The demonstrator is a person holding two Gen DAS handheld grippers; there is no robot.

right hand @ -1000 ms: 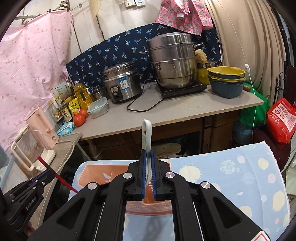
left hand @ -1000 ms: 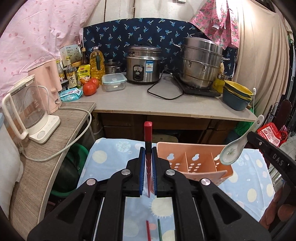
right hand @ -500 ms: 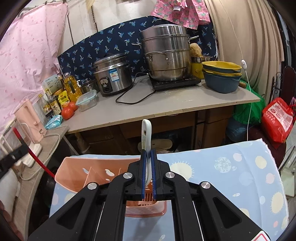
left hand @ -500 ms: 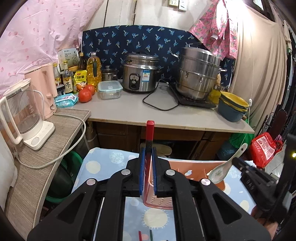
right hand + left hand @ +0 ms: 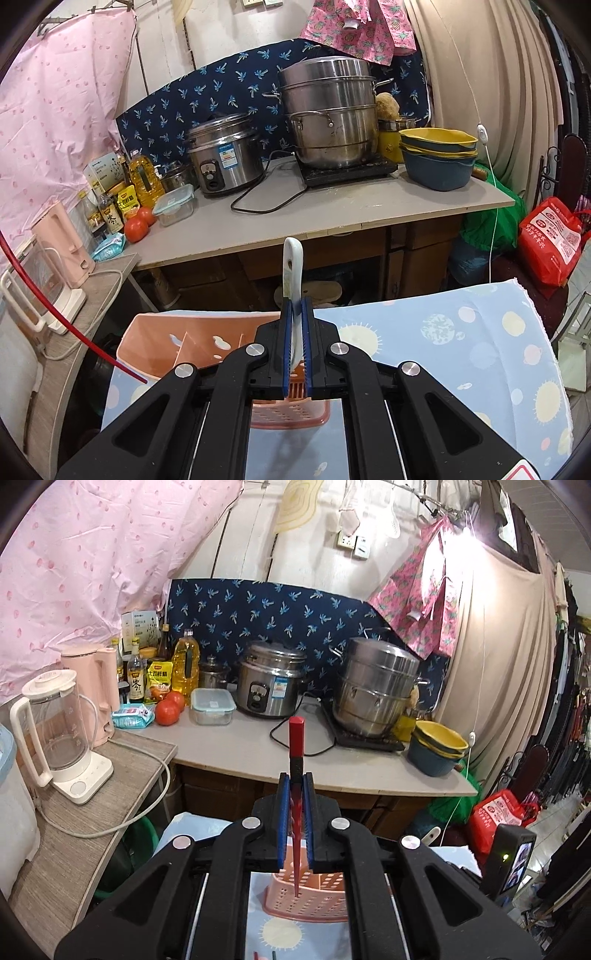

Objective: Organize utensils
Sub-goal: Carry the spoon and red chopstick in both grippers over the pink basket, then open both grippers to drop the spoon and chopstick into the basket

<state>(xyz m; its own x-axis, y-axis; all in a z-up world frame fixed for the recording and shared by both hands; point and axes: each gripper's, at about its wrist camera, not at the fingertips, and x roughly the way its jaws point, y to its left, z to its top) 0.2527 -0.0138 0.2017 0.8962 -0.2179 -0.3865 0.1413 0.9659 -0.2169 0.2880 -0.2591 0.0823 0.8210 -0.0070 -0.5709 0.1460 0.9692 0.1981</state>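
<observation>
My left gripper (image 5: 295, 782) is shut on a red chopstick (image 5: 296, 738), held upright, its thin tip pointing down over the pink slotted utensil basket (image 5: 306, 901). The chopstick also shows in the right wrist view (image 5: 55, 314) with its tip at the basket's left edge. My right gripper (image 5: 294, 306) is shut on a white ceramic spoon (image 5: 292, 262), handle up, above the pink basket (image 5: 192, 339) with its dividers. The spoon's bowl is hidden behind the jaws. Two more chopstick ends (image 5: 264, 954) lie on the cloth below the left gripper.
The basket stands on a blue sun-print tablecloth (image 5: 461, 332). Behind is a counter (image 5: 332, 218) with a rice cooker (image 5: 225, 155), steamer pot (image 5: 328, 118), stacked bowls (image 5: 439, 155), tomatoes and bottles. A blender jug (image 5: 55, 734) stands on the left shelf. A red bag (image 5: 550, 240) sits at right.
Both grippers have tilted up and moved over the basket. The chopstick tip now hangs above the basket, and the spoon has come closer over its compartments.
</observation>
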